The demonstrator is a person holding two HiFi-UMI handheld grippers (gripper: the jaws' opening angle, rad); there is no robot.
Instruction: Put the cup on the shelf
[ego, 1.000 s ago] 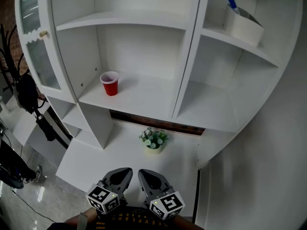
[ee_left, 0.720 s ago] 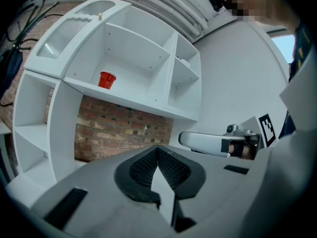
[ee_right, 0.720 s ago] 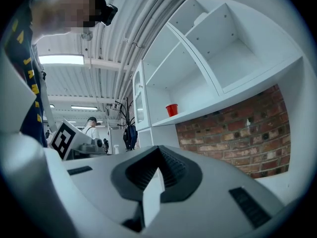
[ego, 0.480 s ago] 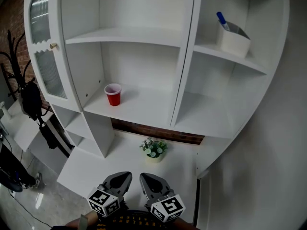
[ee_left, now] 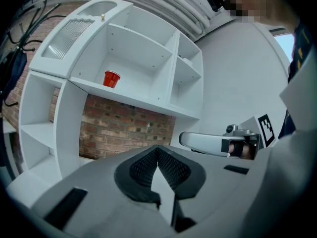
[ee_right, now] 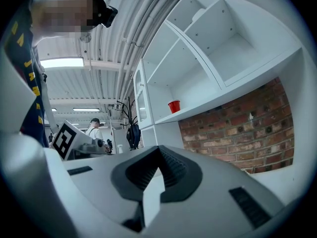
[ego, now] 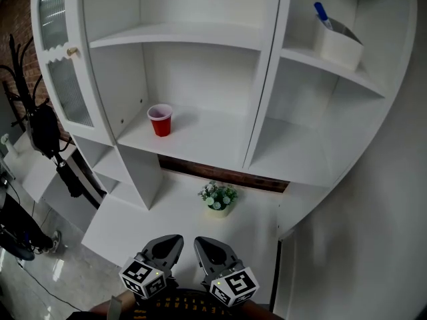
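Observation:
A red cup [ego: 160, 121] stands upright on the middle board of the white shelf unit [ego: 213, 139], near the left wall of its compartment. It also shows far off as the cup [ee_left: 111, 79] and the cup [ee_right: 174, 106] in the two gripper views. Both grippers hang low in front of the unit, well short of the cup. My left gripper [ego: 171, 241] is shut and empty, as its own camera shows [ee_left: 157, 148]. My right gripper [ego: 202, 243] sits next to it, jaws together with nothing between them [ee_right: 159, 148].
A small potted plant [ego: 217, 197] sits on the lower counter below the cup's board. A white holder with a blue pen [ego: 339, 42] is on the upper right shelf. A glass cabinet door [ego: 59, 59] stands open at left, beside a rack with dark bags [ego: 43, 132].
Only the head view has shifted a little. The cup stays in its place on the board and both grippers stay low and shut.

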